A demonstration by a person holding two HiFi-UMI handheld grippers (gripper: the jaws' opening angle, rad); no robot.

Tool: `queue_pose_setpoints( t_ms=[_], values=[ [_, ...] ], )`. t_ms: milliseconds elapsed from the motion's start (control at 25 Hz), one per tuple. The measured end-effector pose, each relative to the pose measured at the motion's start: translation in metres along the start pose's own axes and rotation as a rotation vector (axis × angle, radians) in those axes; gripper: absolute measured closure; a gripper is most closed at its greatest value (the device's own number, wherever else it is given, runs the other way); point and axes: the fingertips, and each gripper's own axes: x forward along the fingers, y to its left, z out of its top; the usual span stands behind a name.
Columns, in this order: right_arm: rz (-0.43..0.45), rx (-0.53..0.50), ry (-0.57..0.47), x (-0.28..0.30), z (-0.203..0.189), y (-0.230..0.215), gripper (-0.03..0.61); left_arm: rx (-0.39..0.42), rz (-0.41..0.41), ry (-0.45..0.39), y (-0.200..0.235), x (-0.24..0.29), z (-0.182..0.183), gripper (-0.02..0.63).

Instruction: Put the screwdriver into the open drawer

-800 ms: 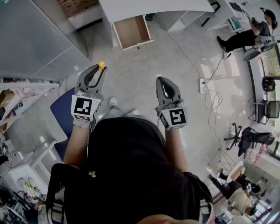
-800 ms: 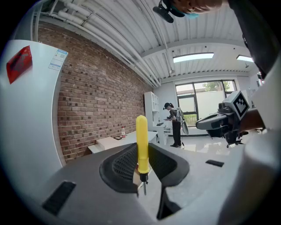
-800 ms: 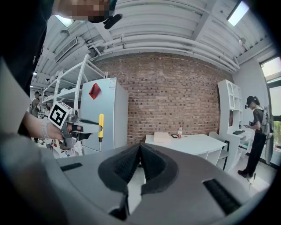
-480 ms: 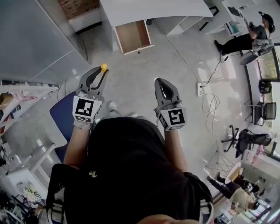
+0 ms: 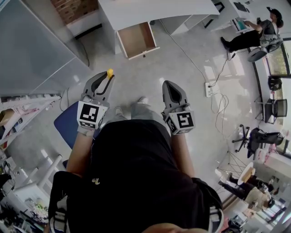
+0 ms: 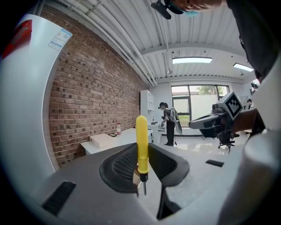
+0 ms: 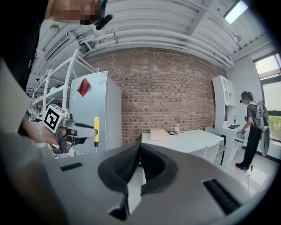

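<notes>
**Head view:** vs 0.8 s ago, the drawer (image 5: 136, 38) is sitting lower in frame and nearer the left gripper (image 5: 108, 76). A grey trouser leg (image 5: 144, 111) is now showing betw. the two grippers. Grip unchanged: the left gripper is still pinching the screwdriver (image 5: 109, 72), w/ the yellow handle end poking out past the tips. It is hanging over glossy pale floor (image 5: 136, 82), well apart from the drawer. The drawer is standing open from the white counter (image 5: 154, 9): shallow box, brown inside, white front. The right gripper (image 5: 169, 85) is showing its tips pressed together; dark grey shell, b/w marker cube at the rear.

**Left gripper view:** the screwdriver is standing upright betw. ribbed black pads (image 6: 120, 165), which are clamping the lower handle. Handle is smooth yellow plastic w/ a rounded top, then a black collar and a thin metal shank pointing down. Red brick wall (image 6: 88, 101) at left.

**Right gripper view:** the jaws are meeting at the tips, nothing betw. them; pads ribbed, black, curved. The left gripper is showing at left w/ the screwdriver upright, in front of a tall smooth grey cabinet (image 7: 99, 110).
</notes>
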Motion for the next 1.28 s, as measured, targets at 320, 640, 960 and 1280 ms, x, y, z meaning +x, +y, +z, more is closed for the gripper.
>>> queue_pose_setpoints(
  t_ms=[320,640,960,1280],
  values=[
    [0.022,0.032,0.001,0.042,0.002,-0.055,0.569,0.009,0.02,0.008,0.014,0.061,0.013,0.534],
    [0.065,0.041,0.021,0.089,0.007,-0.115,0.569,-0.016,0.028,0.048,0.025,0.137,0.014,0.534],
    [0.068,0.076,0.039,0.107,0.0,-0.194,0.569,-0.008,0.01,0.107,0.01,0.223,0.02,0.534],
    [0.067,0.116,0.048,0.114,-0.016,-0.265,0.568,0.046,-0.01,0.162,-0.013,0.29,0.029,0.534]
  ],
)
